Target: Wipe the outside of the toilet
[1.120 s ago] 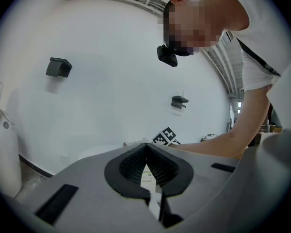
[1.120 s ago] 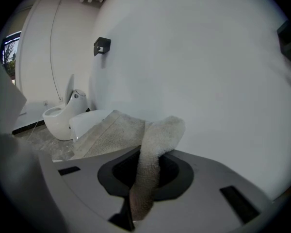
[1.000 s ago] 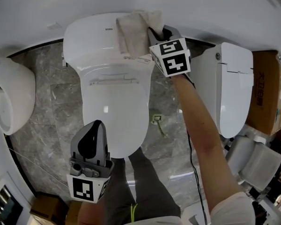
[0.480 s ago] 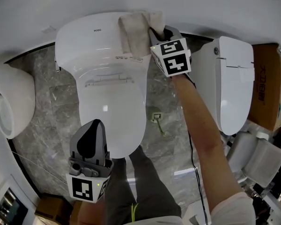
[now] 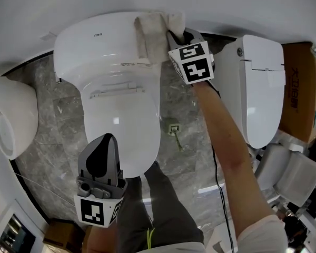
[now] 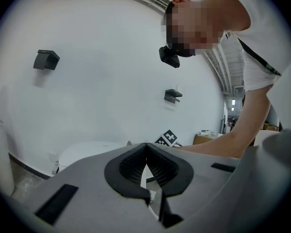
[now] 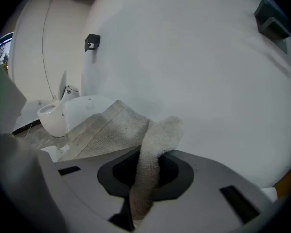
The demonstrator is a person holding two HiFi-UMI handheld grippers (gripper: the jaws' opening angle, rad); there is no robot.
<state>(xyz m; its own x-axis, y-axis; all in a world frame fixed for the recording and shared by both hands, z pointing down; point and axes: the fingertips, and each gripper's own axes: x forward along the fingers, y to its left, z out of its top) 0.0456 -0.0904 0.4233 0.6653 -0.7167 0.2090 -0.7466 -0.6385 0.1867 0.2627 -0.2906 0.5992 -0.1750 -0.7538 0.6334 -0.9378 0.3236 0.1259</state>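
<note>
Grey marbled floor tiles and a curved white wall are surrounding the toilet [image 5: 121,104]. Its closed lid is lying just ahead of the left gripper [image 5: 106,141], and its back part is sitting just to the left of the right gripper [image 5: 175,35]. A beige cloth [image 5: 150,33] is lying spread over the top of that back part, directly in front of the right gripper, whose jaws are clamping one bunched end of it. The left gripper is hanging over the near end of the lid, its jaws pressing together on nothing. The person's bare forearm [image 5: 226,141] is stretching back from the right gripper. Off that gripper's right side a second white toilet [image 5: 258,88] is standing, with a cardboard box [image 5: 305,99] farther out. Well to the left of the left gripper, another white bowl [image 5: 8,120] is showing at the edge.
</note>
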